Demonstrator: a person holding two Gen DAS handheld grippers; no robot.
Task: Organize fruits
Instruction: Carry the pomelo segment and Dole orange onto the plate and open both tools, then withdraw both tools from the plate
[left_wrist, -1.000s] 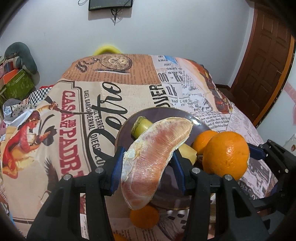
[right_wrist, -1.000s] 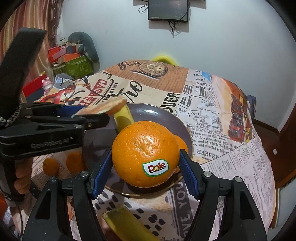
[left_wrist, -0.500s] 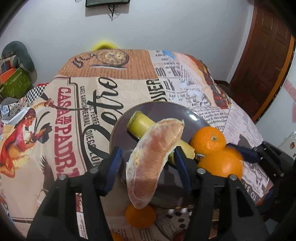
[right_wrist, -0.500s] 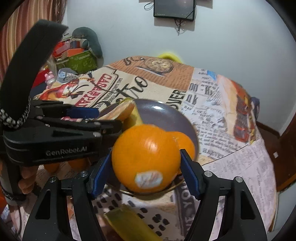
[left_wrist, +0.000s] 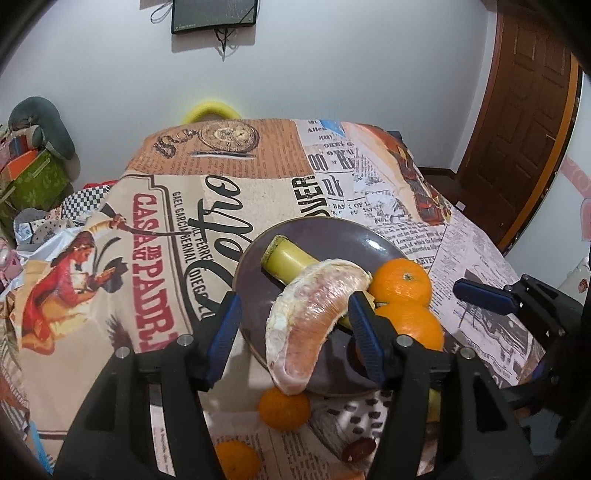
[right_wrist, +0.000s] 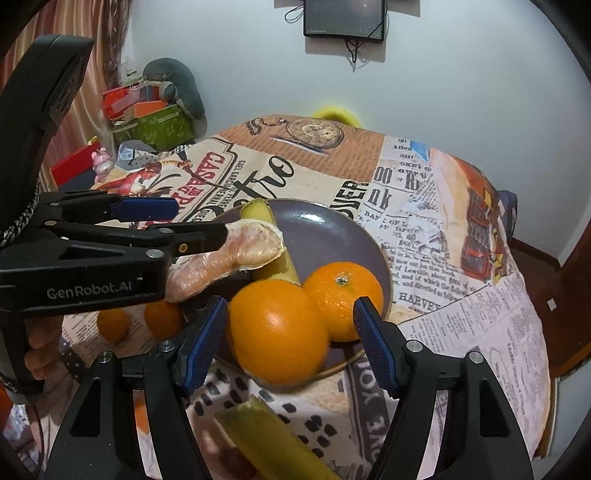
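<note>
Item, left: my left gripper, jaws apart; the plastic-wrapped pink pomelo wedge lies against the right jaw only, clear of the left, over the round dark purple plate. Whether it rests on the plate I cannot tell.

Item, centre: pale yellow-green cut stalk on the plate, under the wedge.

Item, right: my right gripper, jaws wide, gripping nothing; large smooth orange between them at the plate's near edge, touching a smaller stemmed orange.

Outstanding, by my judgement: two small oranges and a second yellow-green stalk on the newspaper-print tablecloth. Roughly half placed.
</note>
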